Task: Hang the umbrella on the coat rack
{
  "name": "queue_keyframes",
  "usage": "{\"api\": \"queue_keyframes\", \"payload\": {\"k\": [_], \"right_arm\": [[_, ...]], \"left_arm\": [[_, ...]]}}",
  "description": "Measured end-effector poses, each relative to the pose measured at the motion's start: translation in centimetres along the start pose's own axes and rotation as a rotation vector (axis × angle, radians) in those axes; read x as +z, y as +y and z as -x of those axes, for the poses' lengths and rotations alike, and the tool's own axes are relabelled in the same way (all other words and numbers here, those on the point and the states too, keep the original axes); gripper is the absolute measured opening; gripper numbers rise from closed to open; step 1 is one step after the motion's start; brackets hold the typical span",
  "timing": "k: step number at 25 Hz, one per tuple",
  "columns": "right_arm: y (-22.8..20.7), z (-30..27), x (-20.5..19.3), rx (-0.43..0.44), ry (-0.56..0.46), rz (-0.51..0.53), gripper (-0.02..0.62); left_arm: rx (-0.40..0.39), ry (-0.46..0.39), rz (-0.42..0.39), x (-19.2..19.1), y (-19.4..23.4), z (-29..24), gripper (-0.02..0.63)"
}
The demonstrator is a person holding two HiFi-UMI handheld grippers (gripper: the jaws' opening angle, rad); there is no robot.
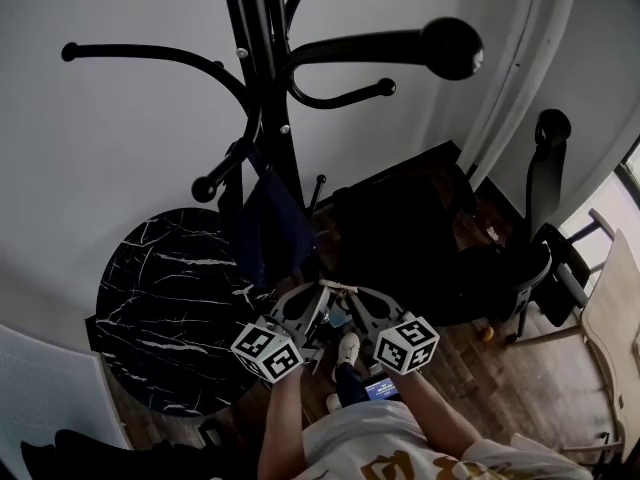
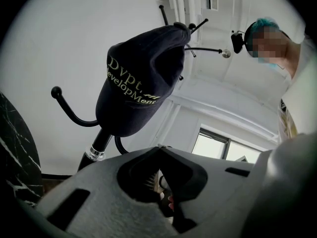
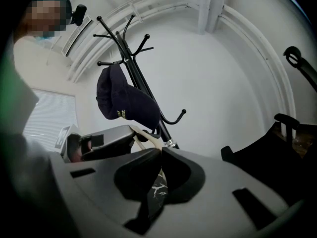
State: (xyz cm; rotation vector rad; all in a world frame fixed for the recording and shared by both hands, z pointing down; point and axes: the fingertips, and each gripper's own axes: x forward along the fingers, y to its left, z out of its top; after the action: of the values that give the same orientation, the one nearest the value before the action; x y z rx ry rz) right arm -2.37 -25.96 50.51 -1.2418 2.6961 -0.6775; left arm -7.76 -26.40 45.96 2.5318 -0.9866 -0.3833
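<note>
Currently held: a pale beige strap loop (image 3: 142, 135) is stretched between the two tools. I take it for the umbrella's wrist loop.
Left gripper (image 2: 159, 148): its jaws are closed to the tip, with a sliver of the pale strap pinched there.
Right gripper (image 3: 160, 150): its jaws are likewise pressed together at the tip on the other end of the loop.
Umbrella: its body does not show clearly. A bluish shape hangs under the two tips in the head view, so it probably dangles below the loop, long axis pointing down.
Black bentwood coat rack (image 1: 268, 78): it stands straight ahead of both tools and rises well above them.
Dark navy cap with pale lettering (image 1: 270, 230): it already hangs on the rack, beyond the left gripper.
Free short black hook with a knob end (image 1: 320, 178): it juts out above the tips and beside the cap, about equally near both grippers.
Round black marble table with white veins (image 1: 170, 298): it sits low to the left, beside the rack's foot.
Deciding relation: the loop lies below the knob, so it likely has to go up and over it, held spread.
</note>
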Motion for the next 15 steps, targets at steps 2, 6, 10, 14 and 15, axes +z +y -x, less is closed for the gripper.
{"api": "queue_keyframes", "payload": {"k": [2,6,10,14,15], "right_arm": [[-0.2,-0.3,0.0,-0.002,0.003,-0.002,0.014],[-0.4,-0.8,0.2,-0.004,0.007,0.0,0.014],[-0.7,-1.3,-0.1,-0.008,0.019,-0.004,0.014],[-1.0,-1.6,-0.6,-0.014,0.031,-0.015,0.014],[-1.1,-1.6,-0.7,-0.015,0.033,-0.017,0.014]], "left_arm": [[-0.002,0.001,0.003,-0.1,0.2,-0.1,0.018],[-0.002,0.0,0.006,0.0,0.7,-0.3,0.018],[0.002,0.016,0.005,-0.3,1.2,-0.4,0.018],[0.006,0.038,0.0,-0.8,1.5,-0.4,0.018],[0.007,0.042,0.001,-0.9,1.6,-0.4,0.018]]}}
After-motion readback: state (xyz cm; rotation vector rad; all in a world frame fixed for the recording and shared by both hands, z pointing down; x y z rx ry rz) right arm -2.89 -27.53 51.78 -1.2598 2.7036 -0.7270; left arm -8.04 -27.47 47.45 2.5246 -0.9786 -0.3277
